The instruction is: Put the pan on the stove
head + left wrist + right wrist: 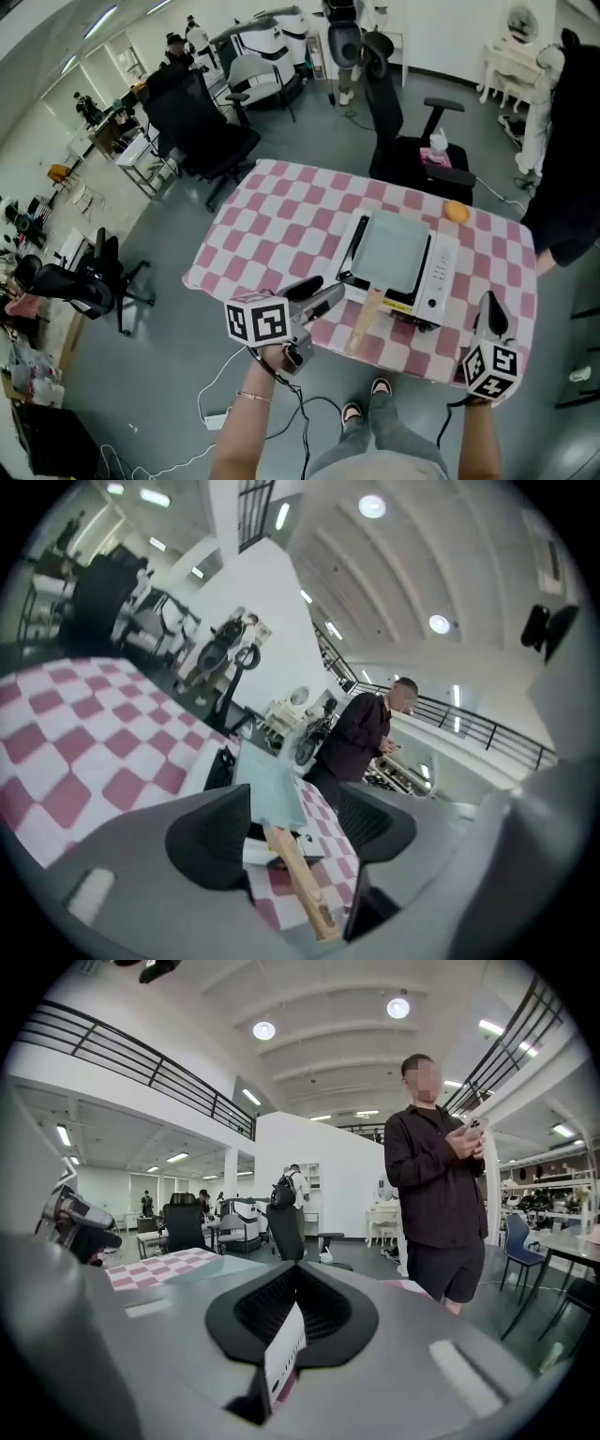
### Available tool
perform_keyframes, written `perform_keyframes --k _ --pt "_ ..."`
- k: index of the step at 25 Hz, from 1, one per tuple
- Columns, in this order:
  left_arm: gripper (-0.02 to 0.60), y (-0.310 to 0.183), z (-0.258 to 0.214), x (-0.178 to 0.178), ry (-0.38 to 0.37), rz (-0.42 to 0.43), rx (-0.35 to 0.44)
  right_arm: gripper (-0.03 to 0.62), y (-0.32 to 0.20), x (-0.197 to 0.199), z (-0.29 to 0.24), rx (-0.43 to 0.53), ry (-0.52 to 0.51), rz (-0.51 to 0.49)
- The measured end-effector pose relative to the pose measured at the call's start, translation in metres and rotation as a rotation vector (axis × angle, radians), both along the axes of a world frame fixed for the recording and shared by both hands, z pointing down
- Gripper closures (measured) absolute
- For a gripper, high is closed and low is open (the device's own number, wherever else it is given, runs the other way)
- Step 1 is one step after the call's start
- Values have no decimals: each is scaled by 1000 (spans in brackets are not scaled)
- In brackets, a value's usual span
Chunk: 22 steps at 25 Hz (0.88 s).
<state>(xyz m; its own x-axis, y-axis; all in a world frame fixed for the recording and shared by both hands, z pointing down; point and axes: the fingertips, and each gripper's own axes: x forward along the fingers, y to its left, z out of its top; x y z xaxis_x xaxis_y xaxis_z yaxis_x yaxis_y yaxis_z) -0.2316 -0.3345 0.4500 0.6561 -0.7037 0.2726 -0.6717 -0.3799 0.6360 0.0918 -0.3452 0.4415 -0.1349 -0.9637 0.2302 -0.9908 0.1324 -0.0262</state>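
At the near edge of the table [272,234], the left gripper [323,295] is hanging just left of the pan's wooden handle [364,319], with its jaws standing wide apart and nothing between them. The left gripper view is looking through that gap [295,827] and showing the handle [300,878] running away to the pan [267,785], clear of both pads. By the near right corner the right gripper [491,314] is pointing over the tabletop; its own view is showing its jaws [292,1283] closed together and gripping nothing, with only a thin slit between them. The pan [394,248], a pale rectangular one, is sitting on the stove [439,272] in the right half of the tabletop, close to the near edge, with its handle sticking out toward that edge. It is lying well apart from the right gripper. In the left gripper view a white strip of the stove [253,849] is peeking out under the pan. Only the head view is showing the orange [457,212] lying near the far right corner. The right gripper view is showing a person in dark clothes [436,1176] standing beyond the table and holding a phone, while the left gripper view is catching the same person [361,733] smaller and tilted.
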Motion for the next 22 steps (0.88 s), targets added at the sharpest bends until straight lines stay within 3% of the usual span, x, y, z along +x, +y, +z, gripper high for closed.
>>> perform_keyframes --k 5,8,10,13,17,19,22 --pt "322 14 -72 -14 -182 -193 262 585 17 -9 -32 63 -15 -15" --pt "342 29 -99 -15 -260 -277 358 585 29 -18 -48 90 -35 -41" --pt "410 40 -113 -18 -310 -365 412 585 38 -21 -61 110 -49 -56" --pt "474 55 -126 -26 -336 -485 445 585 52 -21 -80 146 -71 -66" --pt "563 75 -128 -41 -341 -593 426 585 69 -19 -100 186 -84 -73" --pt "597 85 -127 -47 -358 -621 430 585 76 -16 -106 204 -91 -71" --pt "597 98 -122 -50 -366 -630 443 585 81 -12 -110 219 -121 -64"
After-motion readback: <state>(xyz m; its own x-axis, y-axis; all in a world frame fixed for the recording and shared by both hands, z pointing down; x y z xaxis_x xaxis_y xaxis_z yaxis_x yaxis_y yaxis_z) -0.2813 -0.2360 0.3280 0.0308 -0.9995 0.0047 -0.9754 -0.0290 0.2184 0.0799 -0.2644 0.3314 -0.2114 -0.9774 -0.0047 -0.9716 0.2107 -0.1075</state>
